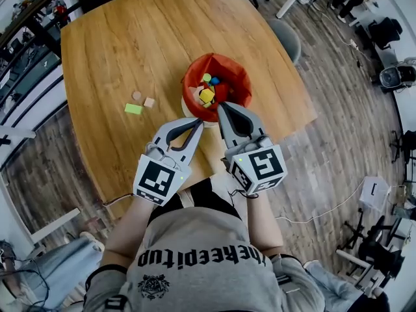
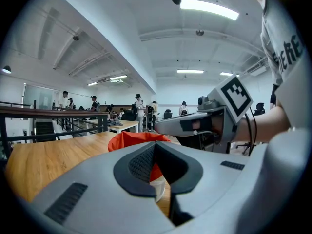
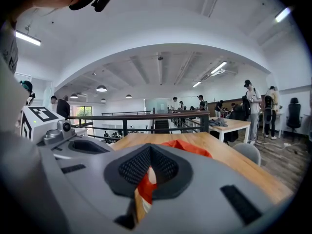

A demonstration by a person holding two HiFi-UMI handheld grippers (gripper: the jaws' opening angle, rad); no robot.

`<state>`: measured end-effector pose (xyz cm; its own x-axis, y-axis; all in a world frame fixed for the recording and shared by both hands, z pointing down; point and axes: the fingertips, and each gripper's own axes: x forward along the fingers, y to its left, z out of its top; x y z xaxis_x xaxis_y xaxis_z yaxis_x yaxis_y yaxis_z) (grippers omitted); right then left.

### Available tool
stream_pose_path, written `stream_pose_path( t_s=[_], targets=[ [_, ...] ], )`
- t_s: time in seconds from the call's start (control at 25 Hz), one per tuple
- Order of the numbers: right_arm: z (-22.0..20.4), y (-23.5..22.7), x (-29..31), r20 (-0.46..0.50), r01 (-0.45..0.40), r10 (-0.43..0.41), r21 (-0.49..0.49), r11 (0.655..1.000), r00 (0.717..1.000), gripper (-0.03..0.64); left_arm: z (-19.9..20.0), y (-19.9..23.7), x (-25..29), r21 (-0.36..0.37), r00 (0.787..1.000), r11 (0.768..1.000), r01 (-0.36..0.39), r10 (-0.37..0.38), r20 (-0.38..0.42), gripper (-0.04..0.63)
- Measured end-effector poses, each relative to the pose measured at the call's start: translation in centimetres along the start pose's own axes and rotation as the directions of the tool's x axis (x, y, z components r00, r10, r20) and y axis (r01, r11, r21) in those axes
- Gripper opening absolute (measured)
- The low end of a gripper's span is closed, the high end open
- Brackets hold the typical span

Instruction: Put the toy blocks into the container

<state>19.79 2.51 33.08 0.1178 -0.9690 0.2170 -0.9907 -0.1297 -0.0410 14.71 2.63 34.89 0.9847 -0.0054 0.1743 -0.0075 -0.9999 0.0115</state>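
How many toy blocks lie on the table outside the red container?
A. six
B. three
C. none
B: the head view shows a green block, a round tan block and a pale square block together on the table, left of the red container.

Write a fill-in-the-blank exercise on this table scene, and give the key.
Outside the red container, ___ blocks lie on the table. The flat block among them is coloured ___. In the head view they lie to the container's ___. The jaws of the left gripper and the right gripper are both ___.
Missing words: three; green; left; shut.
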Motion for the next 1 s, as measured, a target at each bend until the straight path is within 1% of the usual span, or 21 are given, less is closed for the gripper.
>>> stream_pose_path(
  t_s=[0.32,0.68,1.0],
  targets=[
    [1.6,1.7,-0.6,0.050,-0.061,0.061,-0.009,0.998,0.997,0.011,1.3,0.3,-1.3,0.012,0.998,0.999,-0.051,0.050,0.026,0.015],
    [3.1,4.0,-0.9,0.096,-0.136,0.138,-0.025,0.990,0.986,0.011,3.0,1.0,-3.0,0.021,0.991,0.993,-0.115,0.113,0.065,0.015],
    [3.9,5.8,-0.9,0.119,-0.186,0.191,-0.051,0.981,0.974,0.011,3.7,1.6,-4.2,0.007,0.984,0.988,-0.155,0.154,0.090,0.015]
  ],
)
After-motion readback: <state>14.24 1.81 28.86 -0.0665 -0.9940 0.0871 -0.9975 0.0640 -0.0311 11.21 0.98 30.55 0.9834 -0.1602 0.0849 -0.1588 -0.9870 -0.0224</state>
